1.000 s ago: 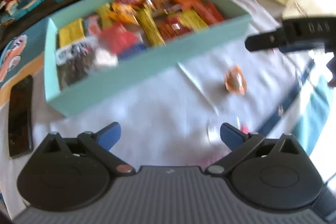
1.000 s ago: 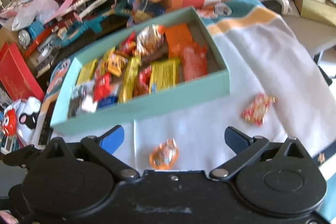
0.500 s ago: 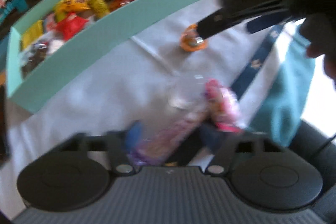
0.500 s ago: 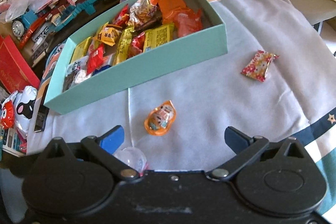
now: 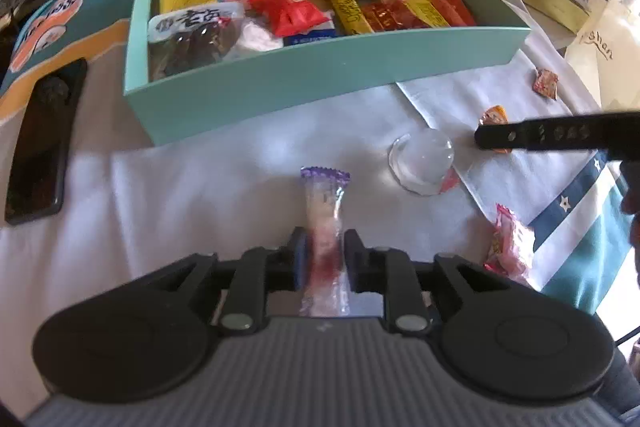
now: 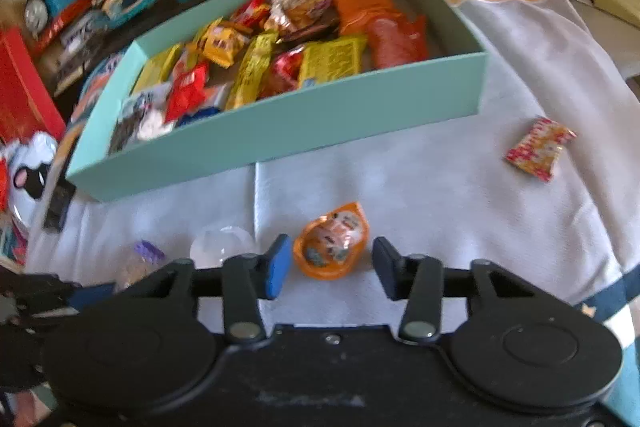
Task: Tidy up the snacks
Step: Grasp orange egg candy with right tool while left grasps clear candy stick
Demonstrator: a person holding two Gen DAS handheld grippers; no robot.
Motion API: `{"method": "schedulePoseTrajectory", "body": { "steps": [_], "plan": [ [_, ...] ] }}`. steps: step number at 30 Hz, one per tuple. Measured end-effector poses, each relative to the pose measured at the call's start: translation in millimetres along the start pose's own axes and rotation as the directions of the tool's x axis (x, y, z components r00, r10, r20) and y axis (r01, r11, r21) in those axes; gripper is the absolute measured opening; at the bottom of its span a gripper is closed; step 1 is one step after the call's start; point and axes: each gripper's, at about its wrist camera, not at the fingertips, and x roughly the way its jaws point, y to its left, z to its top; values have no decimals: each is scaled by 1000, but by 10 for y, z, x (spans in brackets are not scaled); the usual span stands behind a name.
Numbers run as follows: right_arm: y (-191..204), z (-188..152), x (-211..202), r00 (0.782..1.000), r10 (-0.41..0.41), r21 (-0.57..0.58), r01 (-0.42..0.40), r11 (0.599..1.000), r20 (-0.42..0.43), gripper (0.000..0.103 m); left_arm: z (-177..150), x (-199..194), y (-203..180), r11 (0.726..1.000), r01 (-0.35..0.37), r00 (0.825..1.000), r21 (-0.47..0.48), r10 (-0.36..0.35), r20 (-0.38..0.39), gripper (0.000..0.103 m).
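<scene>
A long clear candy stick with purple ends [image 5: 324,203] lies on the white cloth, and my left gripper [image 5: 323,247] has its closing jaws pressed on the stick's near half. An orange jelly cup [image 6: 332,247] sits between the fingers of my right gripper [image 6: 330,253]. Those jaws are closing, with small gaps still showing on both sides of the cup. The teal box [image 5: 320,83], full of mixed snack packets, stands just beyond both grippers. In the left wrist view a finger of the right gripper [image 5: 552,135] reaches in from the right.
A clear plastic dome [image 5: 422,161] rests between the two grippers. A pink wrapper [image 5: 510,247] lies at the right, and a red and yellow packet [image 6: 540,149] farther right. A black phone [image 5: 44,143] lies left of the box. Toys and bags crowd the back.
Both grippers came down toward the cloth. The left one went from wide open to closed on the candy stick. The right one's fingers narrowed around the orange jelly cup.
</scene>
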Motion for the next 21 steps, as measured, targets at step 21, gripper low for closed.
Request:
{"method": "schedulePoseTrajectory", "body": {
  "steps": [21],
  "plan": [
    [44,-43,-106,998,-9,-71,13,997,64,31,72,-128,-97,1000,-28,999,5,28,38,12]
  ]
}}
